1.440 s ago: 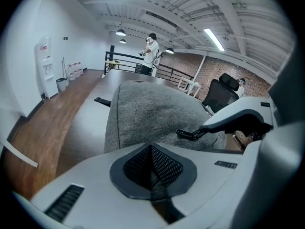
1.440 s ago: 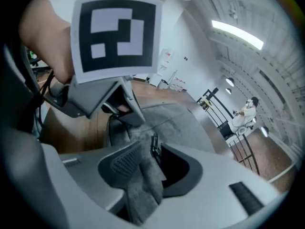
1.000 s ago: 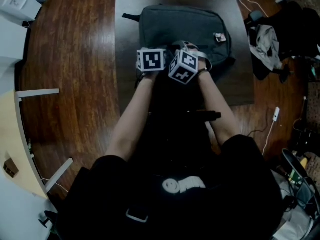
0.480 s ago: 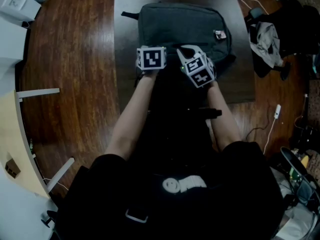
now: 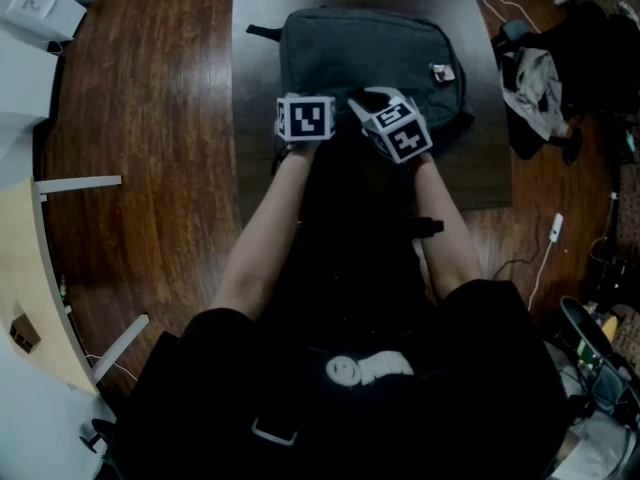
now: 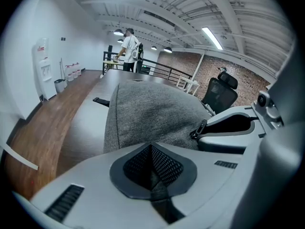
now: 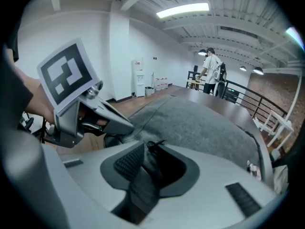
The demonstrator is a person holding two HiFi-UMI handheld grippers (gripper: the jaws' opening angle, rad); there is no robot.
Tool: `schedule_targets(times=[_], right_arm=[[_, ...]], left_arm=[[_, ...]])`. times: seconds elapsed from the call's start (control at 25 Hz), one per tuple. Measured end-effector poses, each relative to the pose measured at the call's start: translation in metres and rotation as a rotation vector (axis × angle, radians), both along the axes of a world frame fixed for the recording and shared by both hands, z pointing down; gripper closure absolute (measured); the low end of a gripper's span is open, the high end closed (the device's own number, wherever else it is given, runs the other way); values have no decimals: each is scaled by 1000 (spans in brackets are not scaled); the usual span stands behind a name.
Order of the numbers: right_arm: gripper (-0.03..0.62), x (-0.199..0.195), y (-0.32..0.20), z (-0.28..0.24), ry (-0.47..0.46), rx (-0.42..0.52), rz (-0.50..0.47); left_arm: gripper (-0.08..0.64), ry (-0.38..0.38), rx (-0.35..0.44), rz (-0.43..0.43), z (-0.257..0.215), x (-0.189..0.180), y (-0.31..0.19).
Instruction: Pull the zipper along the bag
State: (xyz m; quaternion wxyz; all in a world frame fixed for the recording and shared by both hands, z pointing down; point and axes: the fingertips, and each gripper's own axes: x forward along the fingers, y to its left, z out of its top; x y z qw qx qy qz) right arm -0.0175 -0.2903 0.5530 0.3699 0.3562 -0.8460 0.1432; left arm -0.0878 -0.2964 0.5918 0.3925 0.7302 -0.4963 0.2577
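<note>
Grey bag (image 5: 370, 53) laid flat on the dark worktop (image 5: 255, 28), towards 12 o'clock of the head view.

Both grippers are set at the bag's 6 o'clock edge, the left gripper (image 6: 151, 163) just at 9 o'clock of the right gripper (image 7: 147, 161). The left jaws are seen pressed together against the grey fabric. The right jaws are opening, and a dark zipper pull (image 7: 153, 147) is seen between them, no longer pinched.
</note>
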Motion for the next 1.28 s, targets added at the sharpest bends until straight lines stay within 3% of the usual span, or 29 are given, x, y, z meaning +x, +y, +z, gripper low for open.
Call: schedule_targets(times=[0.32,0.6,0.76,0.8,0.92,1.08,1.28], right_arm=[[472,9,-12,-1,-135,-166,174],[469,6,-19,4,27,-135,254],[488,-1,-15,6,189,-40,153],[535,-3,-11,6,207,-9,124],[577,0,-2,9,208,37,112],[578,5,6,5,143,18,154],[569,8,10,6,187,40,97]], left_arm=[[560,-22,24,-4,0,-3,-4],[560,-21,22,-7,1,0,-4],[560,-19,27,-14,2,-2,-5],[560,-19,32,-17,1,-3,-6],[560,8,19,-16,1,-3,-5],[560,18,29,-12,-1,-5,-5],[560,20,26,-9,0,-2,-4]])
